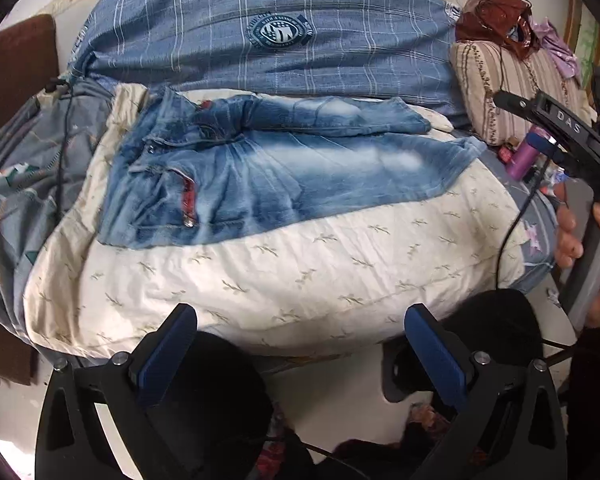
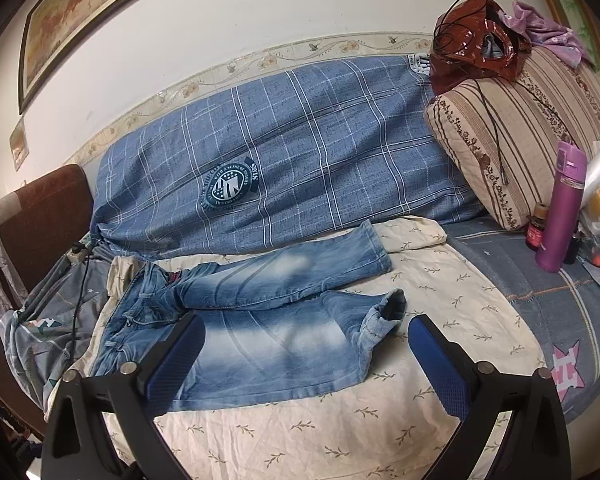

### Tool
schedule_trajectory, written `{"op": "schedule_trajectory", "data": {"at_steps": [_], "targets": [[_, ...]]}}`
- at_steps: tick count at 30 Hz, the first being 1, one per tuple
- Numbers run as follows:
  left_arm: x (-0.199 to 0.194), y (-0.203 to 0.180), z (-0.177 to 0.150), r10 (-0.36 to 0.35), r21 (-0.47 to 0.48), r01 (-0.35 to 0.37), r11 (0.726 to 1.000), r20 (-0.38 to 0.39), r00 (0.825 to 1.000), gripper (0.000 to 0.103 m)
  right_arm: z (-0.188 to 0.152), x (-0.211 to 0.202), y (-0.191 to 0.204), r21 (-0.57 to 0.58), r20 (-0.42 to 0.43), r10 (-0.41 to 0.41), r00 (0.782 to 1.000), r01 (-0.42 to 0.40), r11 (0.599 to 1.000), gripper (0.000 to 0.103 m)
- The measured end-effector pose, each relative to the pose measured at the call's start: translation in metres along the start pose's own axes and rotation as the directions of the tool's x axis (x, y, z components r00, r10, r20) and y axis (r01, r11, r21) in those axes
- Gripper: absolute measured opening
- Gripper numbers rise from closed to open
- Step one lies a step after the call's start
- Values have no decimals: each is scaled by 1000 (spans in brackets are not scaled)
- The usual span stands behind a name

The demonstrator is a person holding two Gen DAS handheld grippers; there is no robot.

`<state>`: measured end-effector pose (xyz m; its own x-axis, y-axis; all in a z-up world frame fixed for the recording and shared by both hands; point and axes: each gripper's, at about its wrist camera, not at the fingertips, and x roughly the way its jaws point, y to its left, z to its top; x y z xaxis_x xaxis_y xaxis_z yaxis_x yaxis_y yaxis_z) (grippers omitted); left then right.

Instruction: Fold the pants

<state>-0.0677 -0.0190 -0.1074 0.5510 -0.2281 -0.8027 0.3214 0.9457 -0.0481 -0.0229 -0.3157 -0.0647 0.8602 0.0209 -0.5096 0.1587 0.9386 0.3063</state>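
Note:
A pair of faded blue jeans lies flat on a cream leaf-print sheet, waistband to the left and both legs running right, one behind the other. The same jeans show in the right wrist view, the near leg's cuff curled open. My left gripper is open and empty, held back over the bed's near edge, well short of the jeans. My right gripper is open and empty above the near leg; its body shows at the right edge of the left wrist view.
A blue plaid bolster lies along the wall behind the jeans. A striped cushion with a brown bag stands at the right. A purple flask and small bottles stand by it. A black cable runs over grey bedding at left.

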Motion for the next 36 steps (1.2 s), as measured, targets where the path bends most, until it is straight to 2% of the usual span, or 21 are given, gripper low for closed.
{"op": "schedule_trajectory", "data": {"at_steps": [3, 5, 7, 9, 11, 14, 16, 19, 21, 22, 23, 24, 26, 27, 29, 32, 36], "targets": [[1, 7, 4, 27, 1, -27, 1000, 22, 999, 103, -4, 11, -8, 13, -21, 10, 1000, -10, 1000, 103], [0, 16, 8, 51, -13, -51, 999, 47, 998, 103, -8, 23, -22, 29, -57, -32, 998, 34, 999, 103], [0, 24, 13, 77, -18, -76, 997, 76, 994, 103, -10, 37, -47, 92, -100, -40, 994, 49, 995, 103], [2, 34, 24, 140, -20, -139, 990, 104, 985, 103, -11, 52, -75, 185, -149, -23, 989, 50, 981, 103], [6, 49, 35, 184, -54, -179, 982, 102, 978, 103, -11, 64, -101, 304, -176, 38, 984, 18, 952, 102], [10, 80, 46, 221, -169, -208, 963, 62, 973, 103, -15, 83, -131, 490, -156, 157, 975, -62, 870, 101], [13, 96, 47, 246, -223, -232, 947, 37, 969, 103, -17, 100, -138, 552, -170, 212, 963, -85, 830, 100], [19, 117, 44, 275, -270, -268, 925, -12, 961, 103, -22, 120, -133, 594, -183, 262, 948, -106, 797, 97], [26, 134, 41, 280, -313, -283, 906, -58, 958, 103, -24, 131, -127, 603, -194, 281, 940, -111, 790, 86], [29, 143, 40, 274, -343, -283, 896, -75, 959, 103, -24, 139, -122, 597, -214, 281, 936, -102, 796, 81], [32, 155, 37, 281, -372, -298, 879, -99, 954, 102, -25, 143, -119, 586, -230, 276, 933, -94, 805, 67], [35, 162, 35, 291, -386, -313, 868, -117, 950, 101, -24, 147, -114, 566, -247, 266, 932, -85, 820, 42], [39, 179, 29, 305, -412, -338, 846, -146, 941, 91, -23, 153, -102, 492, -301, 223, 927, -49, 869, 23], [43, 185, 26, 304, -423, -343, 839, -159, 939, 88, -23, 152, -99, 464, -309, 195, 931, -31, 885, 18], [50, 201, 21, 278, -458, -335, 823, -189, 942, 76, -19, 142, -91, 395, -294, 130, 947, -4, 919, 14], [59, 216, 17, 215, -515, -279, 811, -181, 960, 75, -14, 124, -90, 322, -251, 33, 967, 51, 945, 12], [71, 221, 17, 183, -533, -245, 810, -168, 969, 75, -16, 106, -108, 313, -222, -35, 974, 105, 944, 12]]}}
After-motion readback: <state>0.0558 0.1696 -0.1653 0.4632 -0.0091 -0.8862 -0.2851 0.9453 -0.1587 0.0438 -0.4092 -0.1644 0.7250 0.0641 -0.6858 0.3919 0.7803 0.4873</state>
